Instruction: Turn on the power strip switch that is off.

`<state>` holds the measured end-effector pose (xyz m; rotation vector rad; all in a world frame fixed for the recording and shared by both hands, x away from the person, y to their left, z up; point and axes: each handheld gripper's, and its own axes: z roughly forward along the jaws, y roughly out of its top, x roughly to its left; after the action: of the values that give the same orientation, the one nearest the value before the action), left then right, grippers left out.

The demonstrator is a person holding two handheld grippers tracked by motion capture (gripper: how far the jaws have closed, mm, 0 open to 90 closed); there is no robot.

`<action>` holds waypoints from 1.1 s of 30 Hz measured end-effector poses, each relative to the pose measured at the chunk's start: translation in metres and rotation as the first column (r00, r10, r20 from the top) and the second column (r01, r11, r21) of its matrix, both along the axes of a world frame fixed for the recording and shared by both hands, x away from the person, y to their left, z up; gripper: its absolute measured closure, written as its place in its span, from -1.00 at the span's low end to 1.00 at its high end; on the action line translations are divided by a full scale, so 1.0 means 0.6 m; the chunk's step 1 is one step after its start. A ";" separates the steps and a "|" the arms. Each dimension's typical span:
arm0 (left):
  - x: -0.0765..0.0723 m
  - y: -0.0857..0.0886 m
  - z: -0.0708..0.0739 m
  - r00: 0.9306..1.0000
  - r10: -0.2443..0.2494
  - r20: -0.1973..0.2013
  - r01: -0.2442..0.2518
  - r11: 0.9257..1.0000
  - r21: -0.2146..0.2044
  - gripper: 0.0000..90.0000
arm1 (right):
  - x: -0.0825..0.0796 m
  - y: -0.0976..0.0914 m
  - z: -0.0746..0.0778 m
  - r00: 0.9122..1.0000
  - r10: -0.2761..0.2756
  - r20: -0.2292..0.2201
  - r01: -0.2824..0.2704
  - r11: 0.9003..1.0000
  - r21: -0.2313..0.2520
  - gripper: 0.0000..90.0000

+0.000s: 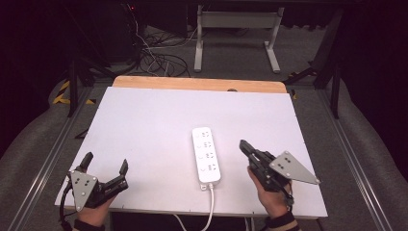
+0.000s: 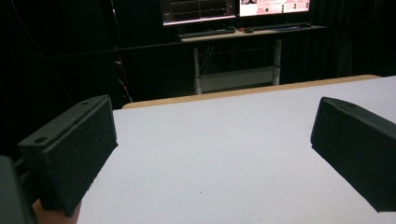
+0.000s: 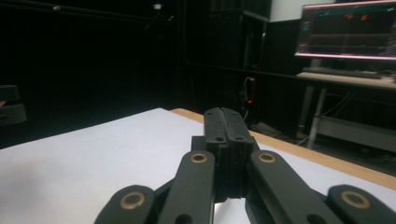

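A white power strip [image 1: 207,155] lies lengthwise on the white tabletop [image 1: 159,120], its cable running off the near edge. My right gripper [image 1: 243,146] sits just right of the strip, held in a hand, jaws shut together with nothing between them; in the right gripper view the closed jaws [image 3: 225,122] point over the table toward its far wooden edge. At the table's near left corner my left gripper [image 1: 105,163] stands open and empty. The left gripper view has its two black pads [image 2: 77,144] set wide apart over bare tabletop.
A wooden strip [image 1: 197,84] edges the far side of the table. Beyond it stand a white desk frame [image 1: 235,33], tangled cables on the floor [image 1: 159,57] and lit monitors [image 2: 233,9].
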<state>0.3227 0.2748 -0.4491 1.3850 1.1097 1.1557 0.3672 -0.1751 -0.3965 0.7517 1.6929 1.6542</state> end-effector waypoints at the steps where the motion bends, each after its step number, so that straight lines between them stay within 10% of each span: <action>1: 0.000 0.000 0.000 1.000 0.003 -0.001 -0.003 1.000 0.003 -0.98 | -0.005 -0.013 -0.003 1.000 -0.018 0.009 0.017 1.000 0.012 1.00; 10: -0.001 0.001 0.002 1.000 -0.001 0.006 0.001 1.000 0.000 -0.98 | -0.022 -0.070 -0.035 0.987 -0.150 0.060 0.144 0.984 0.101 1.00; 21: -0.001 0.001 0.003 1.000 -0.004 0.007 0.004 1.000 -0.004 -0.98 | -0.024 -0.061 -0.040 0.981 -0.167 0.099 0.160 0.984 0.075 0.98; 29: -0.001 0.001 0.002 1.000 -0.009 0.006 0.009 1.000 -0.005 -0.98 | -0.005 -0.063 -0.050 0.955 -0.290 0.059 0.283 0.953 0.104 -0.98; 33: -0.001 0.001 0.003 1.000 -0.014 0.008 0.014 1.000 -0.007 -0.99 | 0.000 -0.067 -0.055 0.950 -0.301 0.088 0.293 0.952 0.093 -1.00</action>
<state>0.3221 0.2754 -0.4475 1.3799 1.0963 1.1456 0.3674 -0.2155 -0.4295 0.8973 1.3743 1.5263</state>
